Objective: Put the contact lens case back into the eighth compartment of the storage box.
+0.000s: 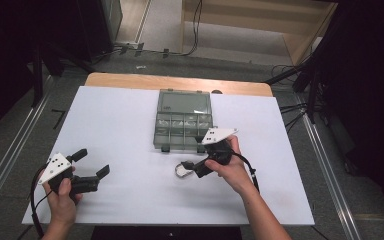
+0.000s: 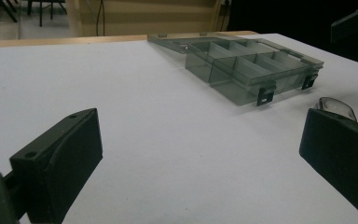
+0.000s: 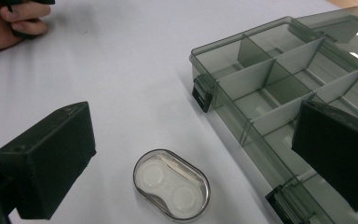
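Observation:
A smoky clear organiser box [image 1: 180, 145] stands open at the table's middle back, its lid [image 1: 185, 102] laid flat behind it and its compartments empty. A small oval clear case [image 1: 182, 170] with two round white wells lies on the white sheet just in front of the box. My right gripper [image 1: 196, 159] is open and hovers over that case [image 3: 171, 184], one jaw beside it and the other over the box's front compartments [image 3: 270, 93]. My left gripper [image 1: 92, 162] is open and holds nothing at the front left, pointing toward the box [image 2: 242, 88] and the case [image 2: 335, 106].
A white sheet [image 1: 120, 130] covers the table, with a wooden strip [image 1: 130, 80] bare along the far edge. Black latches [image 2: 265, 95] stick out from the box's front wall. Cables and a wooden cabinet [image 1: 260, 20] are on the floor beyond the table.

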A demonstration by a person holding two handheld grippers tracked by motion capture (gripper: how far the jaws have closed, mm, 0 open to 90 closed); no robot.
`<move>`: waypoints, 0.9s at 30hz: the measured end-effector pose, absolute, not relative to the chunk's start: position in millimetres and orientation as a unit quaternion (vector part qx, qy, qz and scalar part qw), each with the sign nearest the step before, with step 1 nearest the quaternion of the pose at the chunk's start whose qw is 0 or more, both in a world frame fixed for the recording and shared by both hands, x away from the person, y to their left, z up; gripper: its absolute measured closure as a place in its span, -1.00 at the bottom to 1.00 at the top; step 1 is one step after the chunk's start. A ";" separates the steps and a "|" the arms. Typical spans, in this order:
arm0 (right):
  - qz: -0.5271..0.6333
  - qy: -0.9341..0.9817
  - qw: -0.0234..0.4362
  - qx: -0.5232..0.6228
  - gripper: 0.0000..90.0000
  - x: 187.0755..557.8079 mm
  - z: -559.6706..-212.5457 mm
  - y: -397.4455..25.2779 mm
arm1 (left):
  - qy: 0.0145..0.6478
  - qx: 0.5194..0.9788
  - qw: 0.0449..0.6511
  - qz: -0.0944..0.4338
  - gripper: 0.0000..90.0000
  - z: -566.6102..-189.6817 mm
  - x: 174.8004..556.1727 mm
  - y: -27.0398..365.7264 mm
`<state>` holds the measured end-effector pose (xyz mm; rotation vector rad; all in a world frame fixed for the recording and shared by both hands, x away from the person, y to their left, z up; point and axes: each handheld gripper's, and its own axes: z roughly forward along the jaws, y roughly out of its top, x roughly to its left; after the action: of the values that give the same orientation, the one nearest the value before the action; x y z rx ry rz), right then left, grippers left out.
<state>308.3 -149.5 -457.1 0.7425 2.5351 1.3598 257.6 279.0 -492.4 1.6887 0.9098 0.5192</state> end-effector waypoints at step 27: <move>0.391 0.898 0.073 0.189 -0.89 309.3 -464.3 -129.3 | 0.381 0.713 0.546 0.219 -1.00 -492.6 257.4 278.4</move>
<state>309.3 -129.3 -464.3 0.5674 2.6966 1.1730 257.4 278.4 -492.6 1.6915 0.9036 0.5182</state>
